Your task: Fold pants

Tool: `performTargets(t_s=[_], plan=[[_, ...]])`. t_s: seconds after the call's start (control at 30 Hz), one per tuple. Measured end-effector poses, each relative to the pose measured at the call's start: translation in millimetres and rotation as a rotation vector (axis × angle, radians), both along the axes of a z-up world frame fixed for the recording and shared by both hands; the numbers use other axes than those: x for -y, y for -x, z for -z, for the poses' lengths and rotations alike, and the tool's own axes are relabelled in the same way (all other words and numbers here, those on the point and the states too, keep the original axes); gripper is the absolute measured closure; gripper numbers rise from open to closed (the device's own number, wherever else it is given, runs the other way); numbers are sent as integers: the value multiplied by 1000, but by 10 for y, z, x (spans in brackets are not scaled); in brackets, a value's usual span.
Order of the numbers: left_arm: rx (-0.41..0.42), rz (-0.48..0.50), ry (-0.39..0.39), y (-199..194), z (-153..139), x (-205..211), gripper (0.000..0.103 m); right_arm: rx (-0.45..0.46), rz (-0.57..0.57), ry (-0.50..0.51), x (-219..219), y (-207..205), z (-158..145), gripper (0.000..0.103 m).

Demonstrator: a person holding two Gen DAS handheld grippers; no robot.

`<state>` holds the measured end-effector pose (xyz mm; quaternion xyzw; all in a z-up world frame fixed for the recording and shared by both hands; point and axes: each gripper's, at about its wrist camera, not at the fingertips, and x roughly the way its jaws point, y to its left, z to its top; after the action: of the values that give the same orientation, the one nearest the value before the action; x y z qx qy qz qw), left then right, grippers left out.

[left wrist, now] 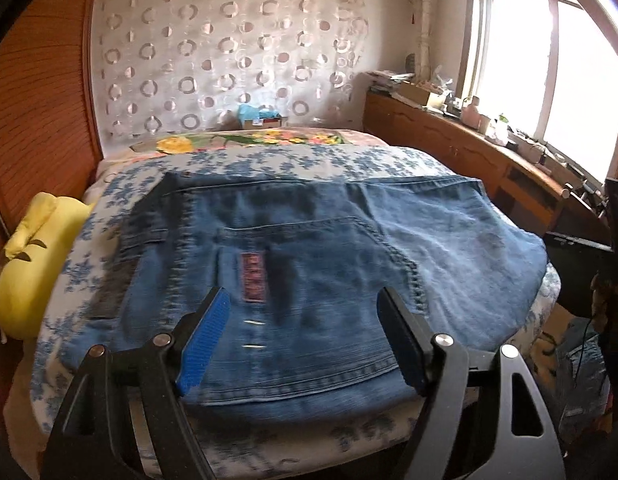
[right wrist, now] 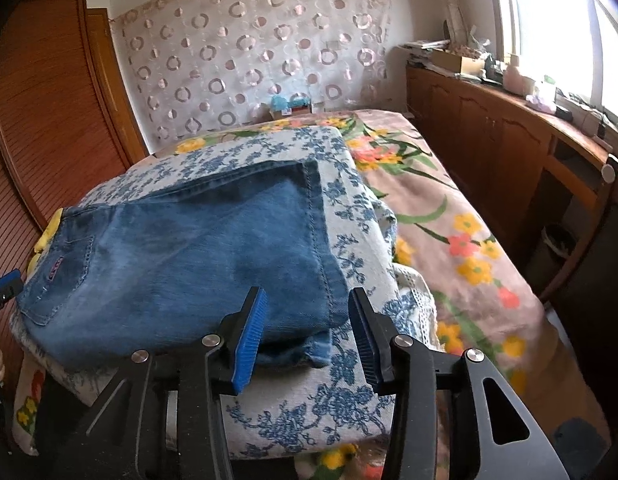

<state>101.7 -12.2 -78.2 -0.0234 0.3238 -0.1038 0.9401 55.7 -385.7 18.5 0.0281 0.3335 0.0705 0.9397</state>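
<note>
Blue denim pants [left wrist: 309,264] lie folded on a blue-flowered white quilt [left wrist: 269,160]. In the left wrist view the back pocket with a pink label [left wrist: 253,278] faces up. My left gripper [left wrist: 303,300] is open above the waist end, holding nothing. In the right wrist view the pants [right wrist: 189,252] stretch from the waist at the left to the leg hems at the right. My right gripper [right wrist: 307,300] is open above the near hem corner, empty. The left gripper's tip [right wrist: 5,282] shows at the far left.
A yellow pillow [left wrist: 33,264] lies at the left by the wooden wardrobe [left wrist: 41,100]. A floral bedspread [right wrist: 461,248] covers the bed's right side. A wooden cabinet [right wrist: 489,132] with clutter runs under the window. A patterned curtain [left wrist: 229,52] hangs behind.
</note>
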Motion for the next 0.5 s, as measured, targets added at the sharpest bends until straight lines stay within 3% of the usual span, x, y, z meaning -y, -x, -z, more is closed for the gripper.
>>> performTargets(t_s=[0.5], plan=[[-17, 56, -6, 7, 70, 304, 26, -59, -3, -69, 72, -169, 117, 59]])
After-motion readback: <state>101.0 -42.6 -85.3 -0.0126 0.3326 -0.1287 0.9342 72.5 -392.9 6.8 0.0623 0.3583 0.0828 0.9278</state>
